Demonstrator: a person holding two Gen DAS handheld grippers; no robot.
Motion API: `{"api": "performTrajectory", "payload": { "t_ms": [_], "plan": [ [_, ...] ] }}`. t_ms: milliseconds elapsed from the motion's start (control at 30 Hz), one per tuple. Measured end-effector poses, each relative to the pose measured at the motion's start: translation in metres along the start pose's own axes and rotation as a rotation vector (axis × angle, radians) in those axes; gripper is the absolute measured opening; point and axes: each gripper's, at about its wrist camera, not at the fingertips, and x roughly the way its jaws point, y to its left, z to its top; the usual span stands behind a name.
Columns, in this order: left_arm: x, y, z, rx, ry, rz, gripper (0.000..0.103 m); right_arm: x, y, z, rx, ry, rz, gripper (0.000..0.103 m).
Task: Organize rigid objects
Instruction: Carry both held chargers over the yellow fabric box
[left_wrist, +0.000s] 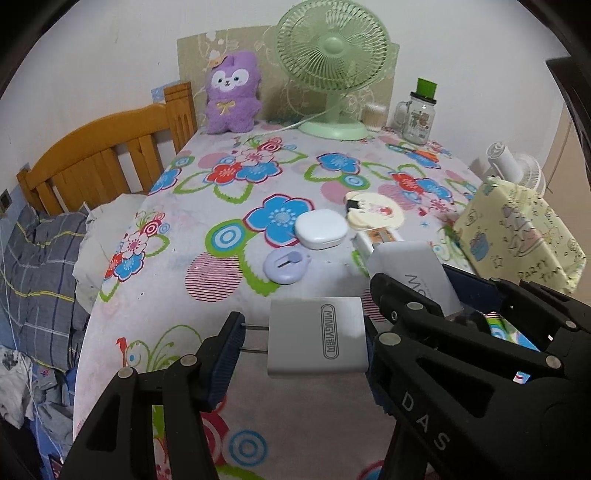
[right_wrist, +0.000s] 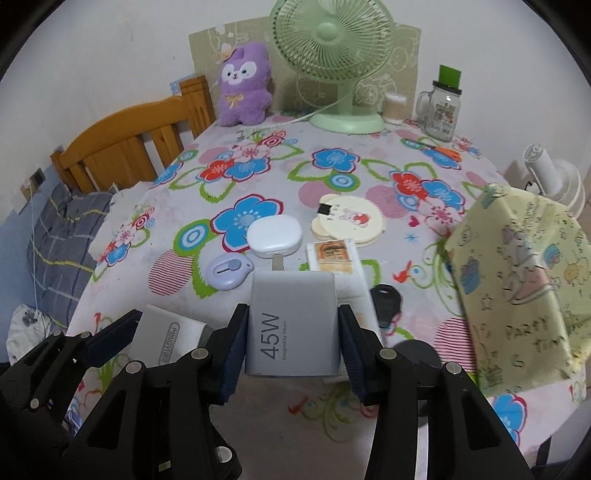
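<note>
While the glass mug (right_wrist: 439, 112) at the table's far edge stands lidded, contents unreadable, the left gripper (left_wrist: 303, 341) clamps the MINGYI charger (left_wrist: 317, 338) by prongs and end, and the right gripper (right_wrist: 293, 341) clamps the 45W charger (right_wrist: 293, 325), both above the flowered cloth (right_wrist: 258, 417). Only the right wrist view shows the black key fob (right_wrist: 386, 304).

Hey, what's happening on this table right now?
A person is tidying small items with two handheld grippers. The left gripper is clamped on a grey MINGYI charger, gripping by its prongs and far side. The right gripper holds a white 45W charger. Other small items lie on the floral tablecloth.
</note>
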Motion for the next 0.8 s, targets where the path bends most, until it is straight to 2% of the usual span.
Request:
{"api": "performTrajectory", "payload": {
  "t_ms": [800],
  "plan": [
    [-0.058,-0.085,0.007,0.070,-0.099,-0.061,0.063,-0.086,-0.074,-0.010,0.063,-0.118,-0.065,0.050]
  ]
}}
